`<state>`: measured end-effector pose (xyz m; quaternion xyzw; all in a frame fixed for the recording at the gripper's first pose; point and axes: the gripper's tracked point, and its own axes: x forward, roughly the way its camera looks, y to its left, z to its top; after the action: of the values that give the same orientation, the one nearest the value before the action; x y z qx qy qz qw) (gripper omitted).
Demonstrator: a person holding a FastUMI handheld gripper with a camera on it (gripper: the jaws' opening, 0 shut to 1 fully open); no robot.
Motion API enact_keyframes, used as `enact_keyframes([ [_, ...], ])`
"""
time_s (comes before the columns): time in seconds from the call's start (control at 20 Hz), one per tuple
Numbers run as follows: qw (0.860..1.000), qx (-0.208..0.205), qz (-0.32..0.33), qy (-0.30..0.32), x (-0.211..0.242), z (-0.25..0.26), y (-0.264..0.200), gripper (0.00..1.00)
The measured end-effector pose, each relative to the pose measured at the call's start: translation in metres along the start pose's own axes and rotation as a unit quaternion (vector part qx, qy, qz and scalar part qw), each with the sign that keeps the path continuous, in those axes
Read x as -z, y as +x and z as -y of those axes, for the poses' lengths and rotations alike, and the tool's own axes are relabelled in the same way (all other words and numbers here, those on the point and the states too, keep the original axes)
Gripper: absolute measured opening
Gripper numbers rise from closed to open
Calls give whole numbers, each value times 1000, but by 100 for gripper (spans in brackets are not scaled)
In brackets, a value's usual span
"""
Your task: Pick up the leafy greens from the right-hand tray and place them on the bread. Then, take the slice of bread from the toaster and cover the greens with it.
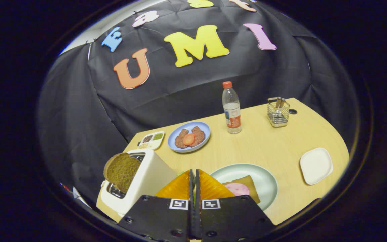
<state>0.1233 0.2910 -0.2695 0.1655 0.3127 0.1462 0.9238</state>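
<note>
My gripper (194, 170) hangs above the table's near edge, fingers pressed together. A small green edge of the leafy greens (180, 173) peeks out beside the left fingertip; the rest is hidden. Just beyond the fingers to the right, a pale green plate (267, 176) holds a slice of bread (250, 188) with a pink slice of meat (237, 189) on it, partly hidden by my right finger. To the left stands a white toaster (149, 179) with a brown bread slice (122, 171) sticking up from its slot. The white right-hand tray (316, 165) is bare.
Further back sit a blue plate (174, 144) with brown patties and a tomato slice, a small divided dish of seasonings (151, 139), a water bottle (231, 109) and a wire holder with utensils (278, 112). The table edge curves round on the right.
</note>
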Motion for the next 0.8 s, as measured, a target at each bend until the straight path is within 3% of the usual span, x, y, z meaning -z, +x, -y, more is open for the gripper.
enact_keyframes([
  [0.5, 997, 81, -15, 9, 7, 85, 14, 4],
  [0.55, 996, 88, -18, 10, 9, 91, 15, 11],
  [0.8, 992, 121, -23, -3, 12, 112, 3, 23],
])
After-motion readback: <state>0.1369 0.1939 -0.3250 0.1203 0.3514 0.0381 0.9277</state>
